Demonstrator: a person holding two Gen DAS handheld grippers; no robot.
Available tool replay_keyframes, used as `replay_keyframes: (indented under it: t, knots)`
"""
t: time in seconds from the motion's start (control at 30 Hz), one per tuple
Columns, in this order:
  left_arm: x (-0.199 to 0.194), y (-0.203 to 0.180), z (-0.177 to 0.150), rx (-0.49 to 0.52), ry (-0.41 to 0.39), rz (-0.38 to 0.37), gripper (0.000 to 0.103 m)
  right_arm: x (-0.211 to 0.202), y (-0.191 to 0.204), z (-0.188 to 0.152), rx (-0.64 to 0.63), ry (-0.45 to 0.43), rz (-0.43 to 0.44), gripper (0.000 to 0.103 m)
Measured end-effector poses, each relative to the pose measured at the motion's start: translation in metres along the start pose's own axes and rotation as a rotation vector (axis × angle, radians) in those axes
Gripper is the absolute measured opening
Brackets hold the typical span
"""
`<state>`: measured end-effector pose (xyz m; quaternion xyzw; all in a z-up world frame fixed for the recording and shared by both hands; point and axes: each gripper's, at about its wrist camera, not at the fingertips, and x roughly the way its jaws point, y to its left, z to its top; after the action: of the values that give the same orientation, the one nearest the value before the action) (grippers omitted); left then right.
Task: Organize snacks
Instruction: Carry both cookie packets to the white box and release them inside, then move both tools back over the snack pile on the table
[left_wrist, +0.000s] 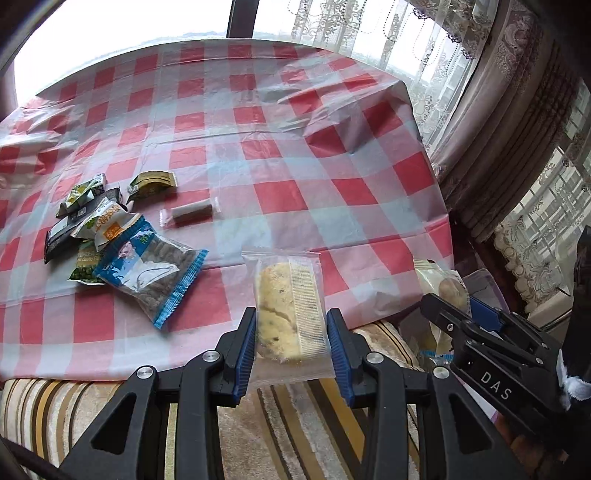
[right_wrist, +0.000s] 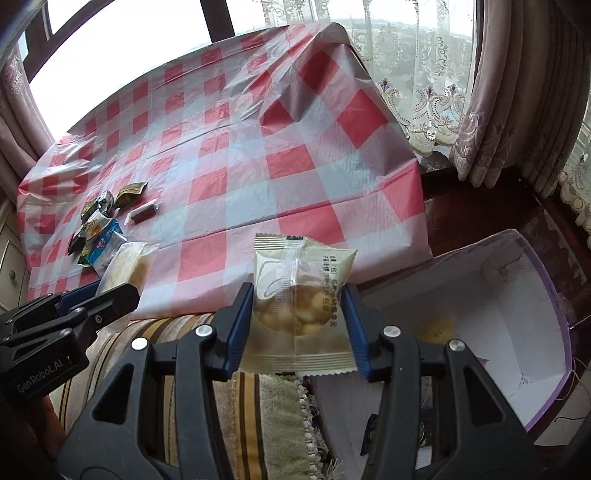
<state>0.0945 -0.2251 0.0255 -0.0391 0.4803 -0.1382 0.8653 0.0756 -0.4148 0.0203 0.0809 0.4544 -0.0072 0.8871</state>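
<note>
Table (right_wrist: 236, 155), checked red-and-white cloth: the largest item. It carries the unsorted snack heap (left_wrist: 110, 236) at its left side, with one brown stick packet (left_wrist: 190, 215) lying just beside the heap, long axis running across the table.

Box (right_wrist: 517, 295), white inside with a purple rim, open-topped, standing off the table's near right corner, beside a striped cushion (right_wrist: 258, 424). We judge it the destination for the snacks; one pale item already seems to lie inside, though it is too blurred to name.

Right tool (right_wrist: 297, 325): closed on a cream packet of round pastry (right_wrist: 303, 295), held clear of the table above the cushion edge, near the box. The packet stands upright between the pads, long axis pointing away from the tool, printed top edge farthest out.

Left tool (left_wrist: 291, 343): closed narrowly on a clear-wrapped cake slice (left_wrist: 286, 314), gripped across its short sides over the table's near edge. Its long axis also points forward, the upper seal leaning slightly left.

Handling note: we judge the step to be carrying both packets to the box. We keep the grip light, since both contents crush easily; we bring the right packet over the opening first, lower it before releasing, and keep the two tools apart so they do not collide.
</note>
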Motion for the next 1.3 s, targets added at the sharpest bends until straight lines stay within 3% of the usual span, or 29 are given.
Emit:
replay_keyframes:
  t: [0.33, 0.57, 0.67, 0.8, 1.3]
  knots:
    - [0.014, -0.072, -0.010, 0.134, 0.071, -0.129, 0.039, -0.005, -0.072, -0.020, 0.124, 0.022, -0.085, 0.052]
    - [0.019, -0.100, -0.017, 0.197, 0.107, -0.188, 0.039, -0.012, -0.096, -0.020, 0.165, 0.012, -0.131, 0.054]
    - [0.020, -0.107, -0.019, 0.214, 0.120, -0.215, 0.041, -0.012, -0.098, -0.019, 0.168, 0.009, -0.143, 0.065]
    - [0.016, -0.109, -0.019, 0.220, 0.104, -0.214, 0.062, -0.013, -0.094, -0.017, 0.150, -0.003, -0.148, 0.075]
    - [0.010, -0.063, -0.011, 0.046, 0.058, -0.169, 0.064, -0.009, -0.058, -0.013, 0.079, 0.017, -0.083, 0.076]
